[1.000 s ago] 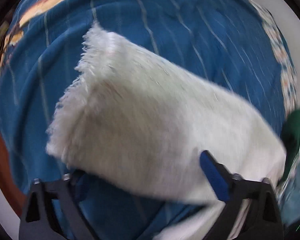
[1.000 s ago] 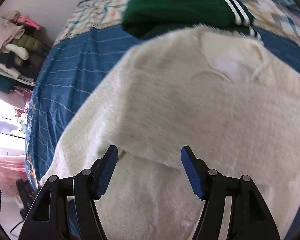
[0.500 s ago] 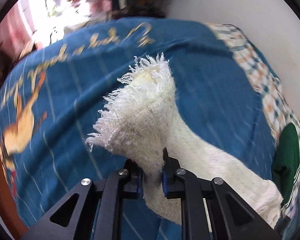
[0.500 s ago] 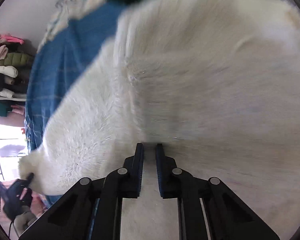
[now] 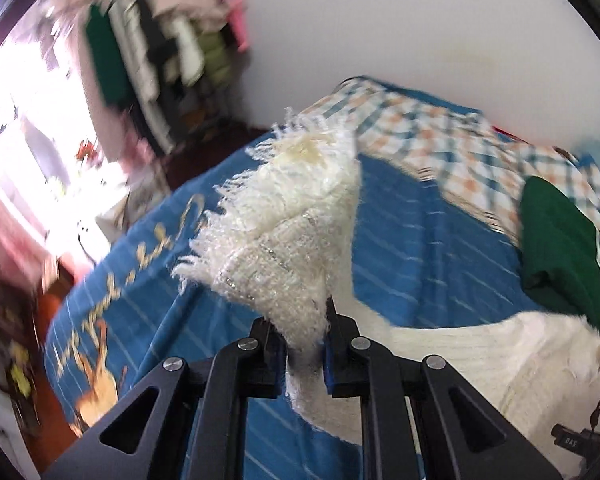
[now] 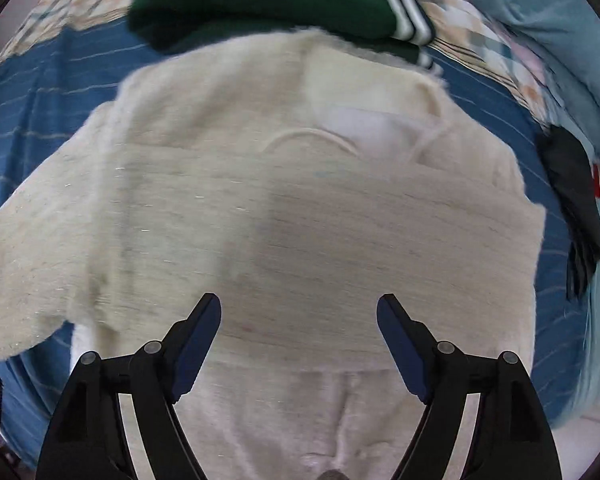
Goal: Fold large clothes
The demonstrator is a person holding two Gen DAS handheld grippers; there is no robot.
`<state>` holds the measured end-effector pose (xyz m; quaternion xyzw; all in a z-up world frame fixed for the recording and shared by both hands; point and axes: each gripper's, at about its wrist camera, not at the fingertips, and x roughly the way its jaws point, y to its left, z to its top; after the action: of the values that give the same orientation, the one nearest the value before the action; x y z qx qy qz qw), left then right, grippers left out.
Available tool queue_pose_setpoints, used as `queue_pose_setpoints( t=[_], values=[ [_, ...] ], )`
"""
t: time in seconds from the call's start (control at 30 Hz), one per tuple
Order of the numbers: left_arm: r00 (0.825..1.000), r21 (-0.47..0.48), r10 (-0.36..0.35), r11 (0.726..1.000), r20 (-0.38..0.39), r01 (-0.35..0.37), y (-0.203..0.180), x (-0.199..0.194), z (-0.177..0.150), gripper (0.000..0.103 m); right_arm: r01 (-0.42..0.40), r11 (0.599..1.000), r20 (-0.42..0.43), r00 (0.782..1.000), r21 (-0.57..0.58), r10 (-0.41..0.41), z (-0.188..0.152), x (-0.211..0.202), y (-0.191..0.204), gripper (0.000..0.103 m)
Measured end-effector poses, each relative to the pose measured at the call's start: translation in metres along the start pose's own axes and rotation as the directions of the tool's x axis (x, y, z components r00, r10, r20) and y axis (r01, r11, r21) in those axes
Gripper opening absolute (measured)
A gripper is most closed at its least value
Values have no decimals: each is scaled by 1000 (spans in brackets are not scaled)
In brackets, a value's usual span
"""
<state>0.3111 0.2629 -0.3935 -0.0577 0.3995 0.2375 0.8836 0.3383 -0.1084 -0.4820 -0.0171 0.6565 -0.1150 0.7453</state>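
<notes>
A fluffy cream-white sweater (image 6: 284, 208) lies spread on a blue bedspread (image 6: 36, 112), neck opening toward the far side. My left gripper (image 5: 305, 350) is shut on the fringed end of its sleeve (image 5: 288, 232) and holds it lifted above the bed; the rest of the sweater (image 5: 500, 356) trails to the right. My right gripper (image 6: 299, 320) is open and empty, its fingers spread just above the sweater's body.
A folded green garment with white stripes (image 6: 260, 0) lies just beyond the sweater; it also shows in the left wrist view (image 5: 560, 248). A checked blanket (image 5: 440, 140) covers the far bed. A clothes rack (image 5: 160, 60) stands by the wall. A dark item (image 6: 576, 200) lies at right.
My left gripper shut on the sleeve end and lifted it off the bed. My right gripper shut on the sweater half a second ago, then opened and drew back.
</notes>
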Motion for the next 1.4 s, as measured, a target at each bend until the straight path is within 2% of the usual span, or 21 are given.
queue_pose_setpoints(
  t=[0.2,0.4,0.5,0.57,0.7,0.83,0.93,1.0,1.07,1.1,1.13,1.17,1.2,1.27,1.3,1.37,1.4],
  values=[
    [994,147,-83,987,69,72,-79,-45,-3,10,-103,993,2,995,64,103,-10,12,-40,82],
    [971,262,-232,942,57,210,-185,-97,-24,9,-156,980,20,988,128,154,-22,13,-118,82],
    [948,311,-319,901,5,301,-245,-115,-46,9,-163,967,25,987,195,161,-30,14,-175,82],
    [924,360,-380,857,-43,369,-292,-126,-70,9,-158,958,29,987,239,156,-36,18,-219,82],
    [881,417,-453,781,-135,466,-370,-143,-114,9,-135,938,27,991,318,133,-47,27,-296,82],
    [856,465,-468,721,-219,513,-426,-148,-161,9,-93,915,2,995,391,100,-67,42,-367,82],
    [858,505,-426,694,-287,514,-454,-142,-193,10,-78,894,-23,995,442,99,-82,53,-411,82],
    [870,520,-375,698,-321,493,-465,-130,-209,11,-82,881,-33,993,467,110,-91,60,-431,82],
    [878,530,-321,705,-355,471,-472,-117,-222,16,-119,861,-21,989,494,148,-99,64,-446,82],
    [875,525,-315,706,-368,475,-472,-113,-228,27,-159,845,-5,982,511,187,-104,66,-454,82],
    [866,511,-319,707,-386,488,-471,-110,-231,52,-191,832,9,976,521,218,-107,67,-459,82],
    [850,485,-337,708,-405,513,-468,-110,-229,68,-242,810,30,963,535,267,-110,69,-467,82],
    [839,469,-352,708,-414,528,-467,-111,-230,90,-278,793,45,952,542,303,-111,70,-470,82],
    [819,439,-384,704,-427,559,-458,-118,-225,91,-355,765,69,923,538,379,-115,69,-475,82],
    [816,435,-388,703,-428,563,-452,-122,-224,91,-384,757,76,910,529,408,-115,68,-478,82],
    [826,422,-381,724,-416,546,-431,-130,-213,91,-408,759,78,899,508,432,-116,64,-477,82],
    [836,414,-376,740,-400,530,-412,-134,-206,91,-415,767,69,895,489,440,-113,63,-476,82]
  ],
)
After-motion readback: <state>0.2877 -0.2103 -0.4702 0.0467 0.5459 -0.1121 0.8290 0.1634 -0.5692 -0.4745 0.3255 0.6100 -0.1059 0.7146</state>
